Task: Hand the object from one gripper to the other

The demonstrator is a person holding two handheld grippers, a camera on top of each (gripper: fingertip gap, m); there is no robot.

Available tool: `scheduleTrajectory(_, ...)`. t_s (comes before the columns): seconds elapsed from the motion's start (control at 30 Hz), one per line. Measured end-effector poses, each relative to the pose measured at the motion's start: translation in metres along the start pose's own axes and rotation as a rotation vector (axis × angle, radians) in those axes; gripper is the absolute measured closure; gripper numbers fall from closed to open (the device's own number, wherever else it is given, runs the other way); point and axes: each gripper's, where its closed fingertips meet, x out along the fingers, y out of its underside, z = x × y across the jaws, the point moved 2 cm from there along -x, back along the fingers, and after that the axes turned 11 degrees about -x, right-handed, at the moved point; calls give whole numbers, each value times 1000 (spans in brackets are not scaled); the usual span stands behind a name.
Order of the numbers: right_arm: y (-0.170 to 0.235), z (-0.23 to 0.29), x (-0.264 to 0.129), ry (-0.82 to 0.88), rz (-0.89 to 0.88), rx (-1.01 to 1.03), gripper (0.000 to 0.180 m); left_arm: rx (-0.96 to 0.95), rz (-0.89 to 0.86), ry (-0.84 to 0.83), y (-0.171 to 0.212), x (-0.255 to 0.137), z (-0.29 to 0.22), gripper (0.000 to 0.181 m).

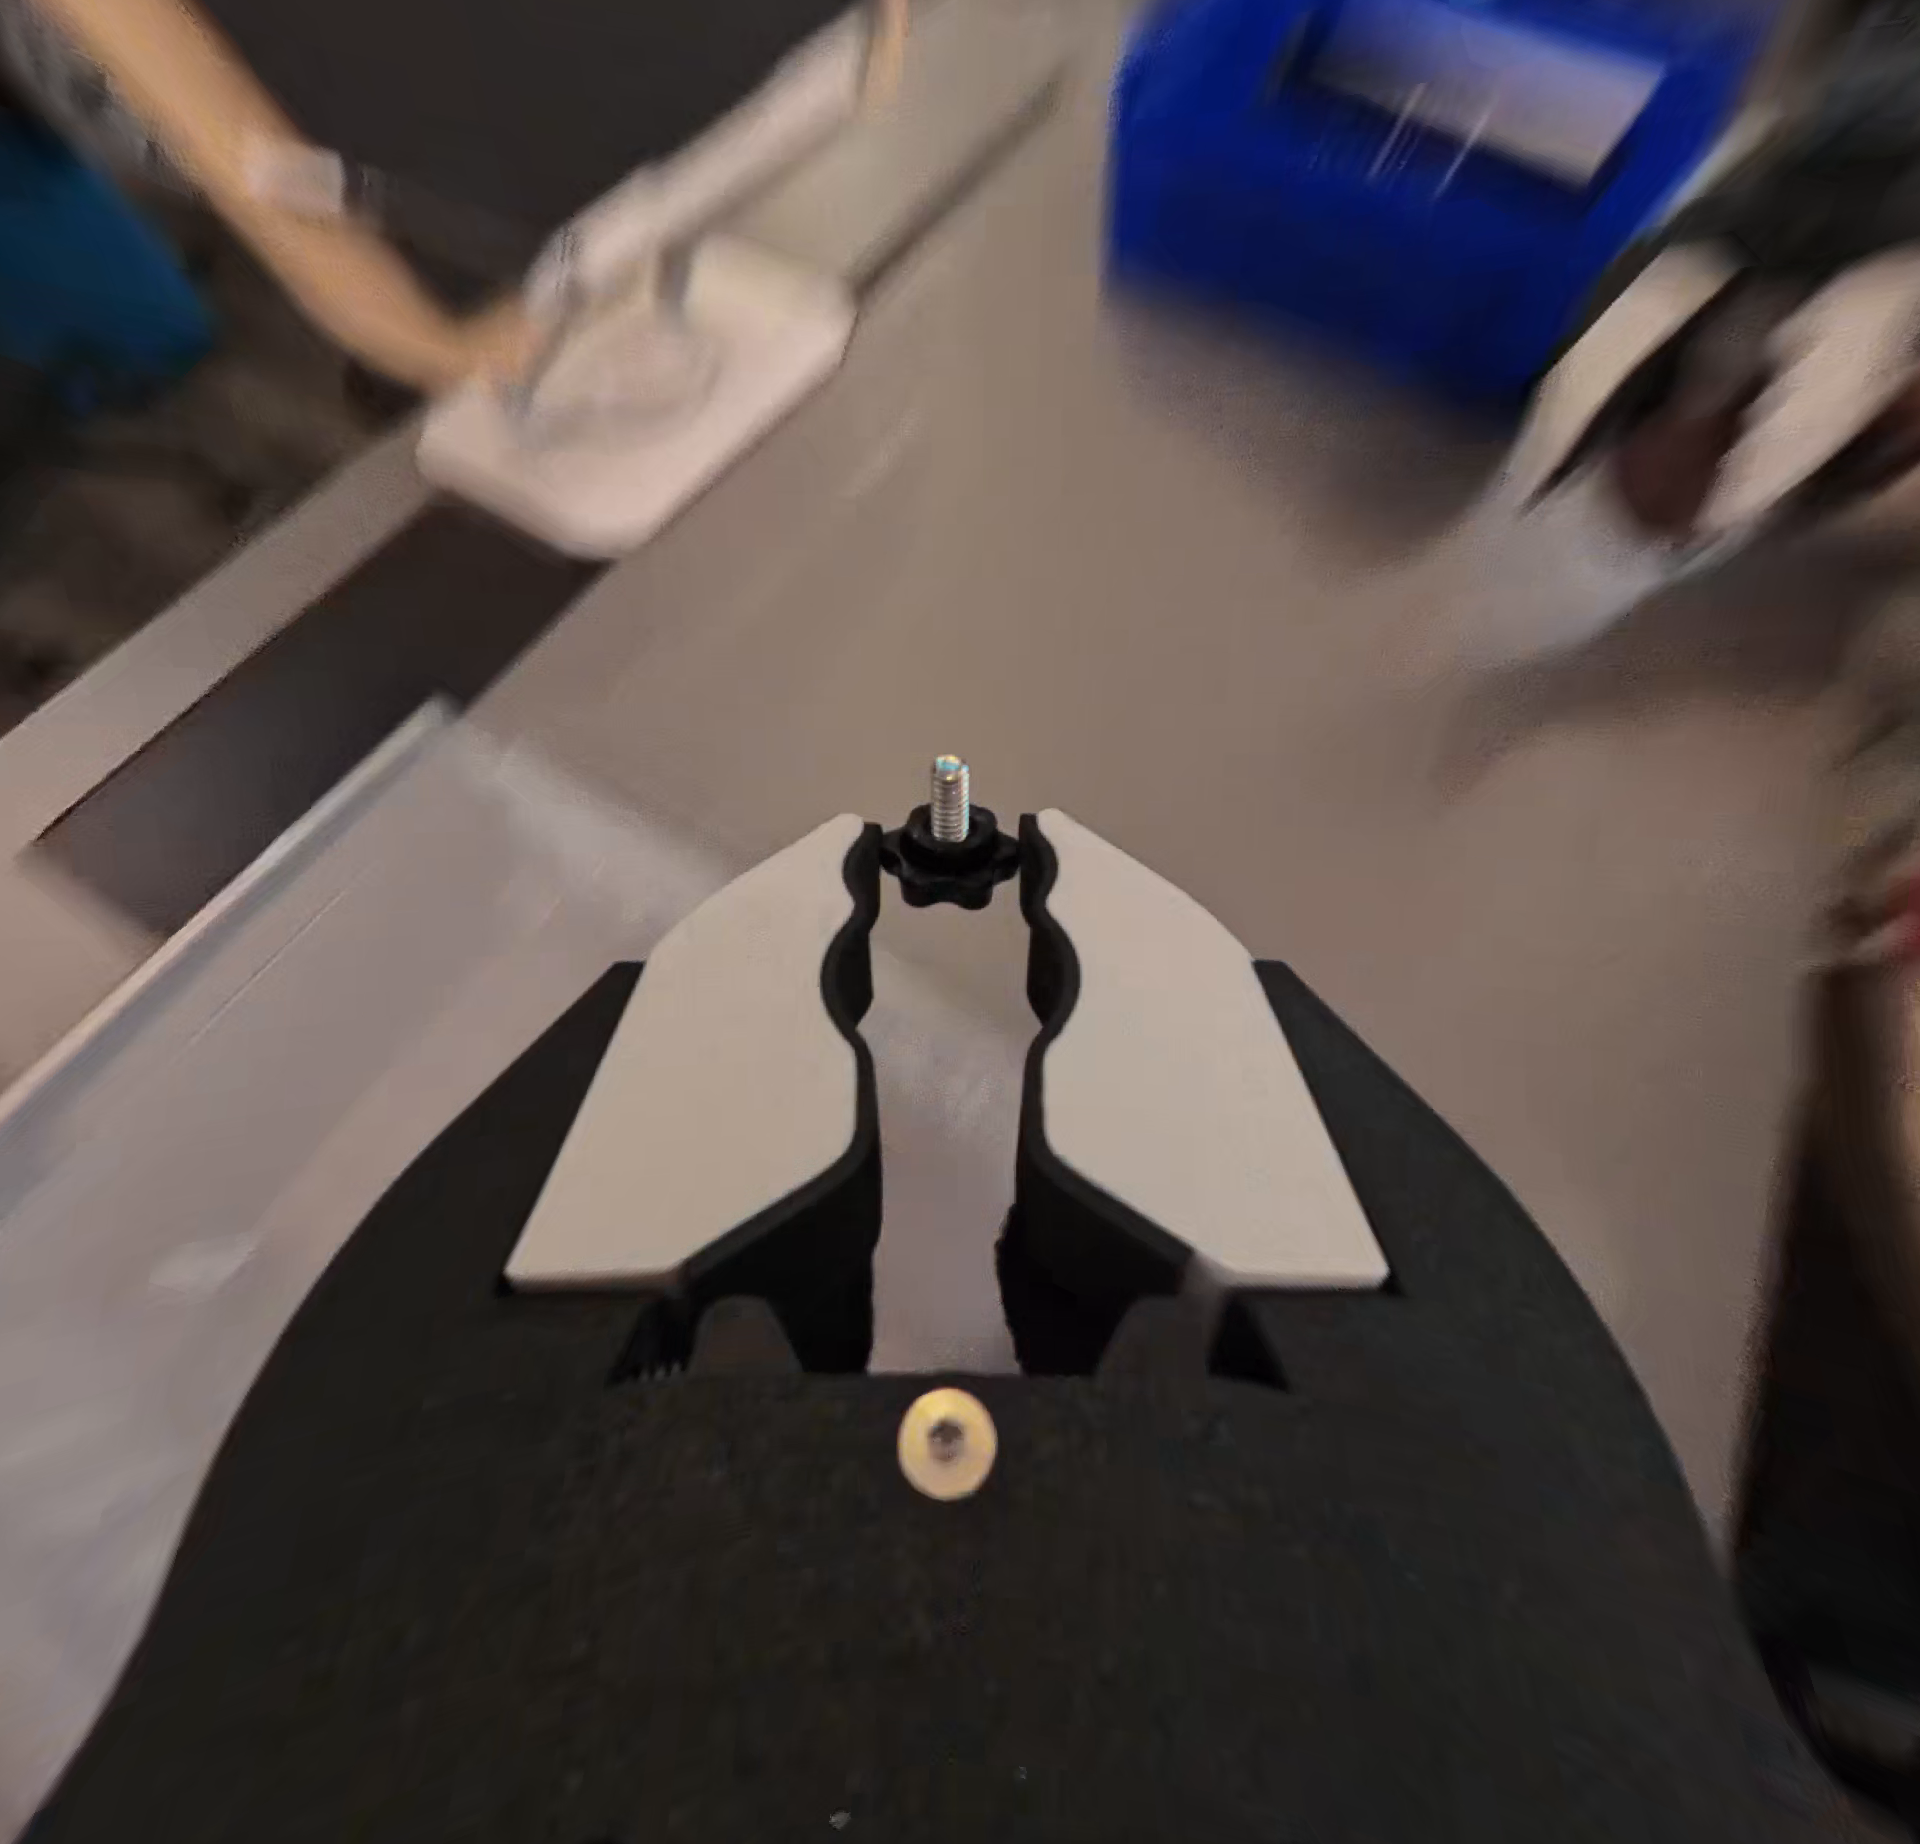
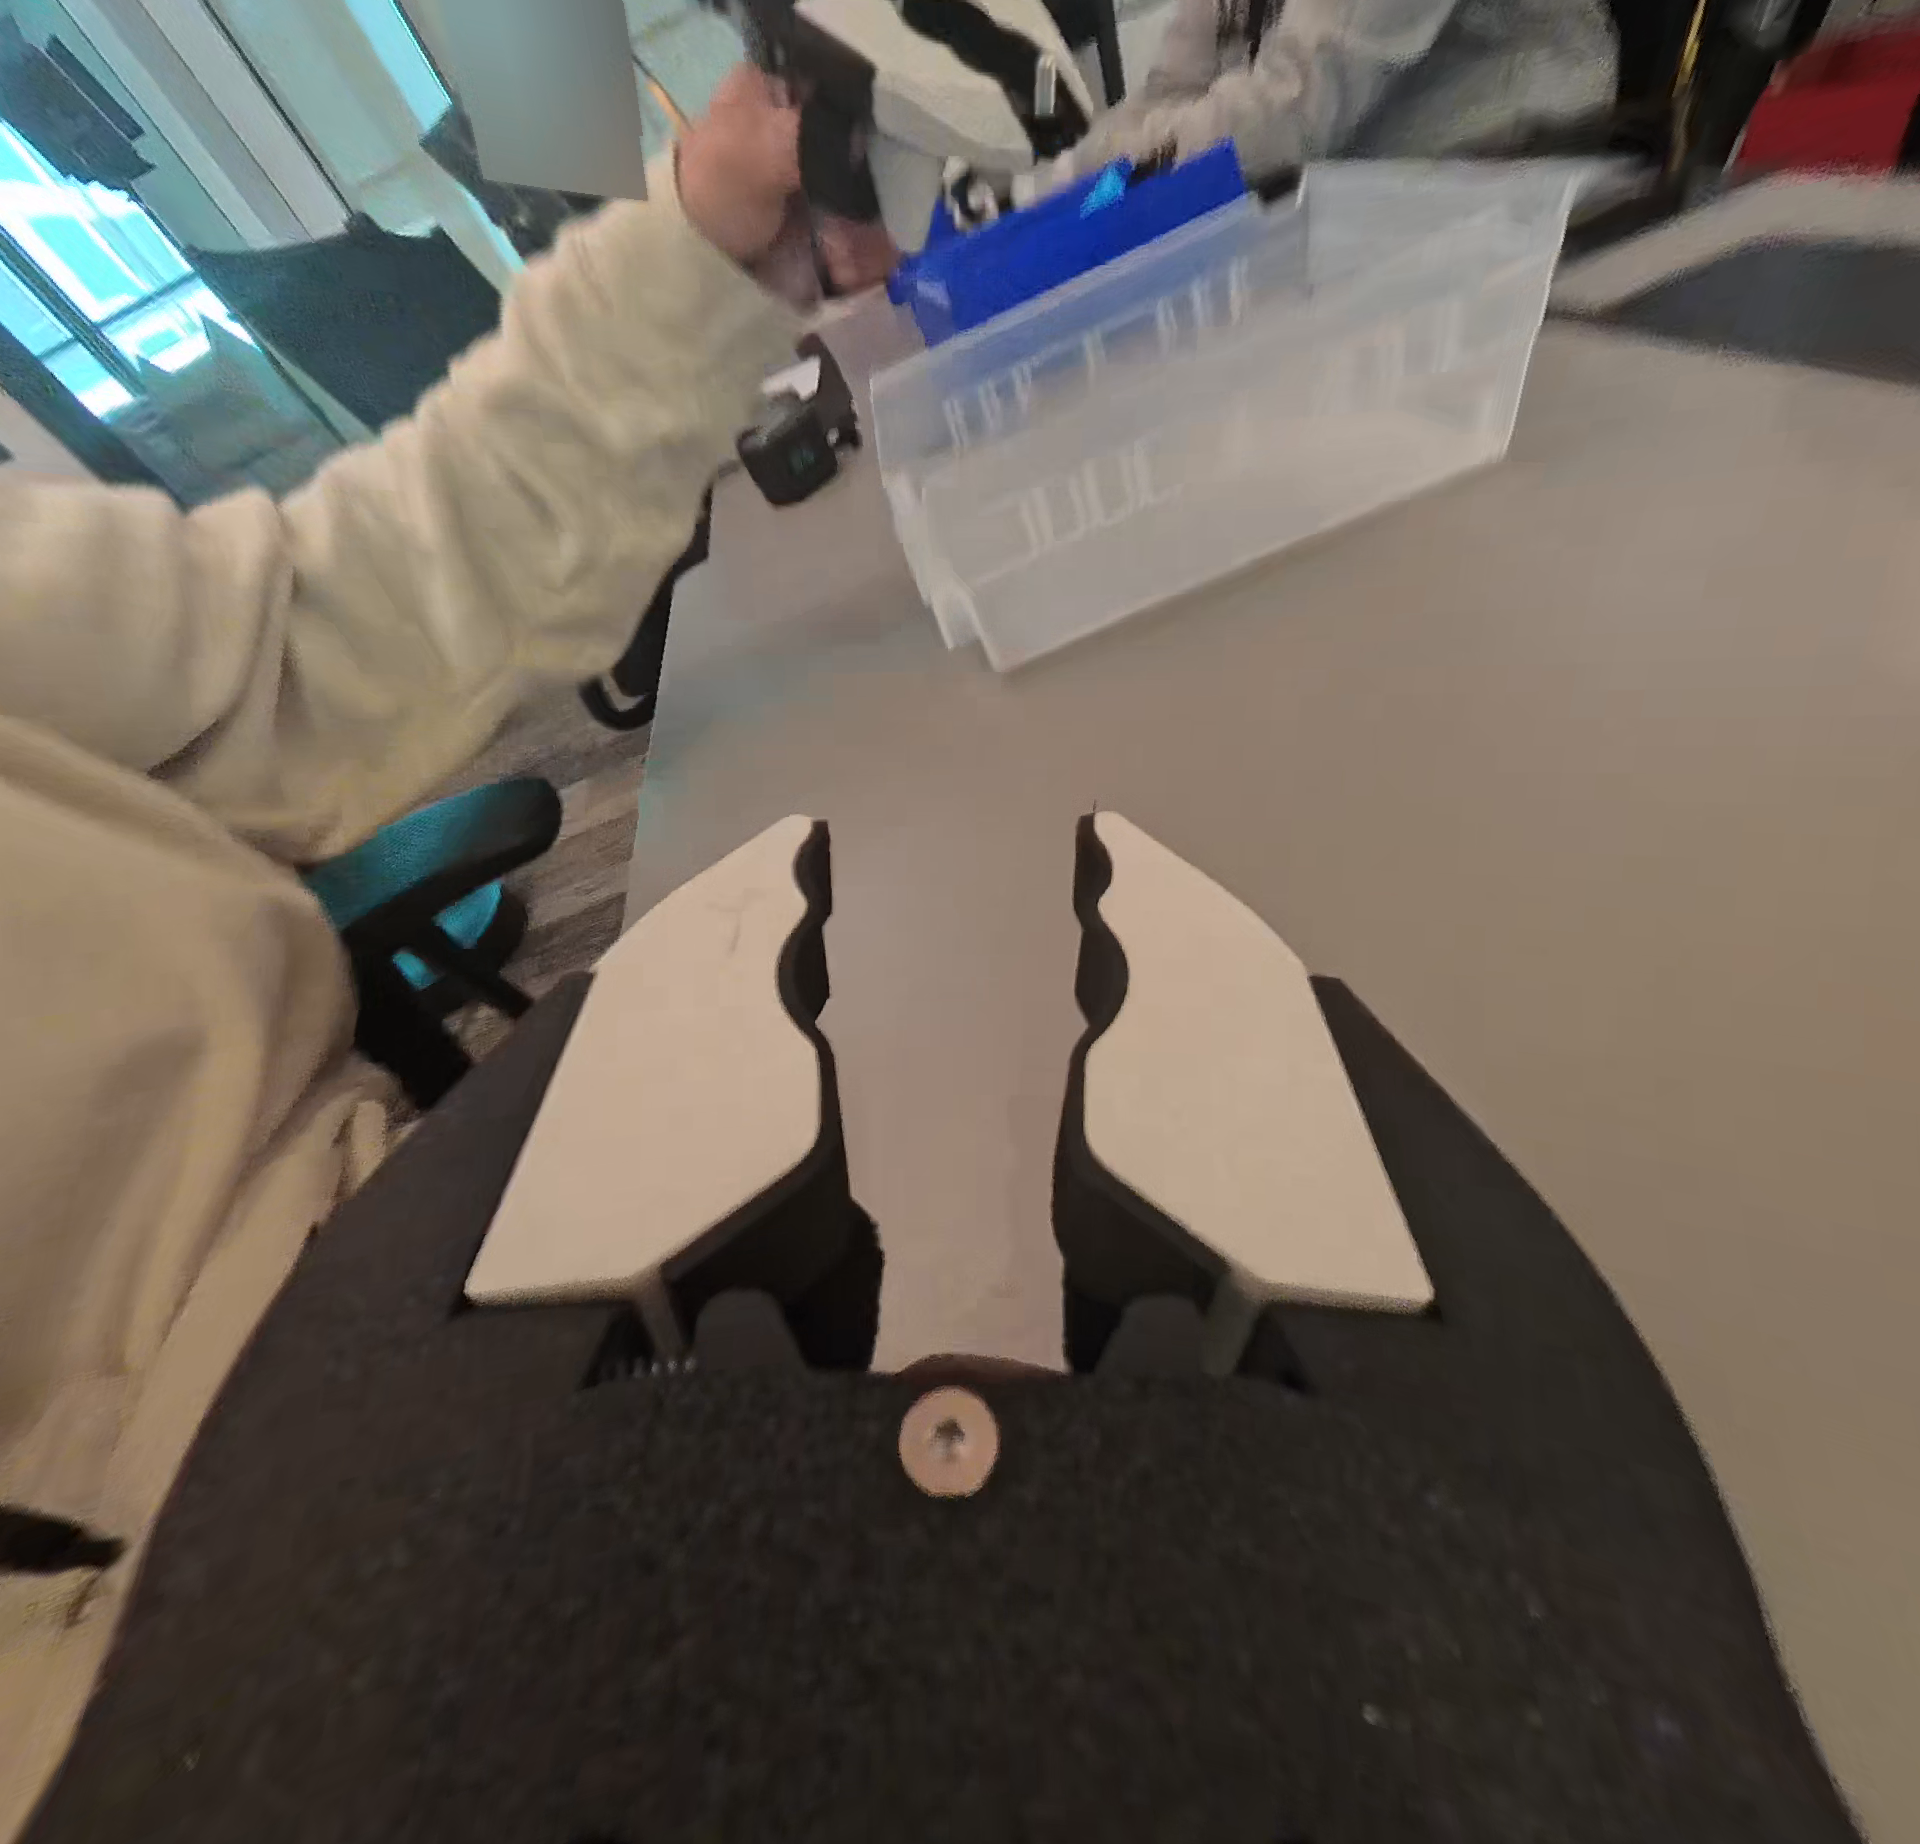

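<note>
A black knob screw (image 1: 943,852) was held in the left gripper (image 1: 943,838); the right gripper (image 2: 951,838), parted and empty, needed aligning to receive it.

Left gripper (image 1: 943,828): pale grey fingers edged in black, on a black textured body with a brass-coloured screw (image 1: 947,1443). Knob screw (image 1: 943,851): black lobed head, silver threaded shaft. Right gripper (image 2: 952,833): the same grey and black, screw silvery. Table (image 2: 1455,859): plain grey-beige. Bin (image 1: 1351,153): bright blue. Ribbed container (image 2: 1195,444): clear, colourless. Sleeve (image 2: 416,547): cream. Chair (image 2: 436,859): teal seat, black frame.
</note>
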Motion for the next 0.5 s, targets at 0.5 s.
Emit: scheduleTrajectory(0.5,-84,-7,20,128,13,-1092,127,-553,-127,739,-52,107,-179,156)
